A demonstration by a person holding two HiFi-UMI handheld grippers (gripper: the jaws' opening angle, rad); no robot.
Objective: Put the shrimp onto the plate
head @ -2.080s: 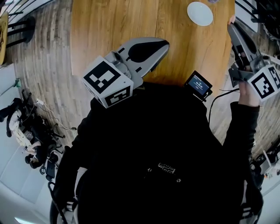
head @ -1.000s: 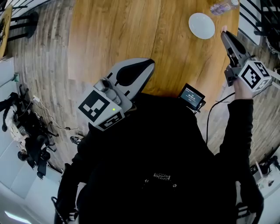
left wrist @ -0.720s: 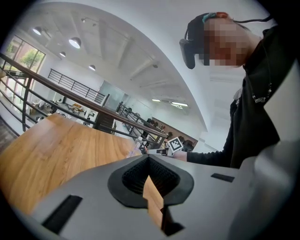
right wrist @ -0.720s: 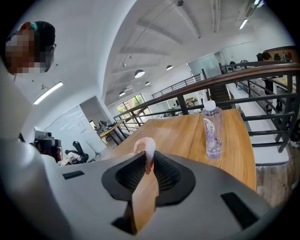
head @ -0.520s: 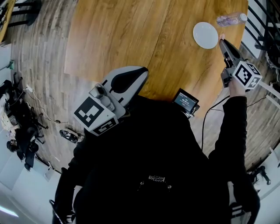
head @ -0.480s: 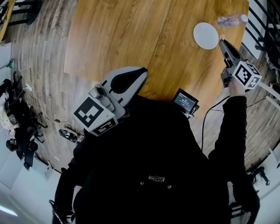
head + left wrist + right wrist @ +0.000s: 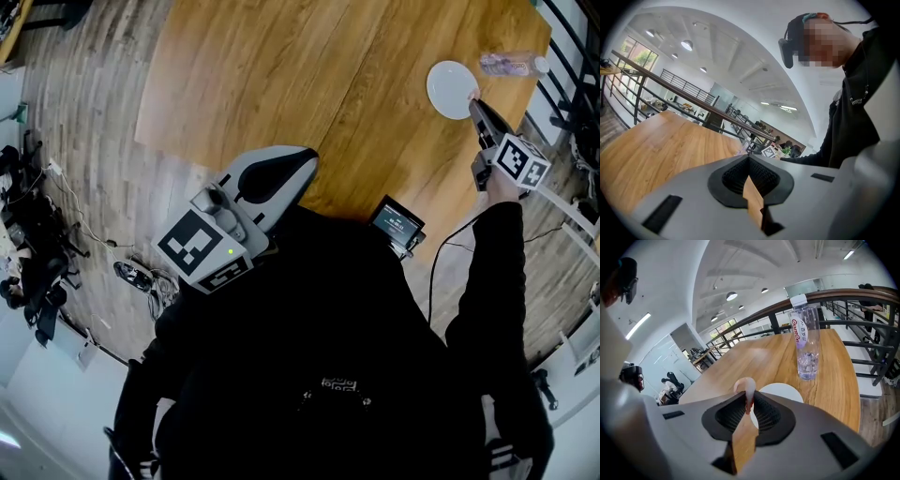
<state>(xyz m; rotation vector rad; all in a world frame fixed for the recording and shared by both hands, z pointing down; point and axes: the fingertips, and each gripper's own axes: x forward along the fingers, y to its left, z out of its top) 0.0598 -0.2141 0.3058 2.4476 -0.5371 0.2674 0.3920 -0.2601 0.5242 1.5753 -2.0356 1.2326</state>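
**Shrimp held by a thin edge at the plate's rim**

The right tool (image 7: 747, 401) is clamping the shrimp (image 7: 744, 386) by one narrow end, with its curled, glossy pink body sticking up past the ribbed pads. Letting go here is likely risking a landing on the near rim of the smooth, round white plate (image 7: 787, 392), and a slide onto the wooden bench (image 7: 281, 75). A long reach could be tipping the clear plastic bottle (image 7: 805, 343) (tall and narrow). The left tool (image 7: 749, 161) is idling with its jaws together and empty.
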